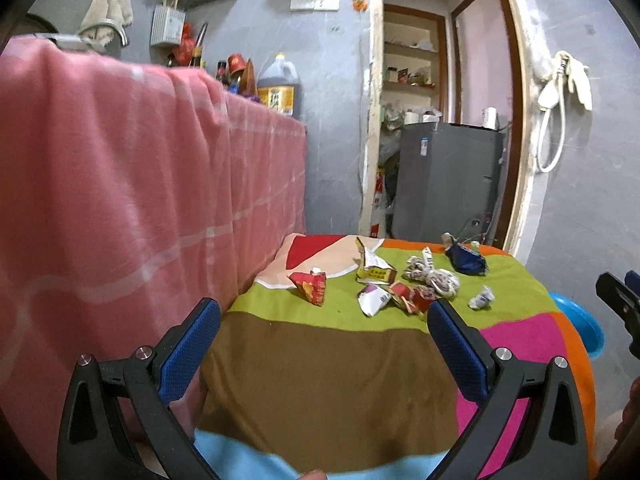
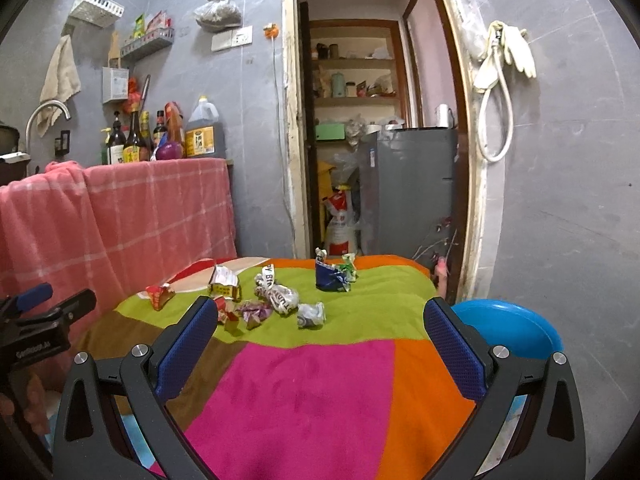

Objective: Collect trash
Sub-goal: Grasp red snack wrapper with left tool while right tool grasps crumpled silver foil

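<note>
Nothing has been collected yet, as far as I can judge: every scrap lies loose on the desk [image 2: 312, 392] under its striped cloth, and my blue basin [image 2: 516, 326], just off the desk's right edge and probably where the trash belongs, shows nothing inside from what little of it I can see.

My left gripper [image 1: 324, 330] and right gripper [image 2: 320, 330] both hang short of the pile, fingers spread wide apart and holding nothing.

Going down in size, the trash reads like this. Farthest back sits the dark blue wrapper [image 2: 330, 278], with a small green wrapper [image 2: 349, 268] touching its right side. Next comes the white printed wad [image 2: 278, 294] near the middle, then the yellow torn carton [image 2: 225, 283] to its left, and the red packet [image 1: 310, 287] apart at the left end. Closer to me lie a torn white paper [image 1: 372, 300], red crumpled bits [image 1: 412, 298] beside it, a purple foil scrap [image 2: 256, 312], and the little grey ball [image 2: 311, 315].

So the whole job remains: each piece to be pinched and carried over, one at a time.
</note>
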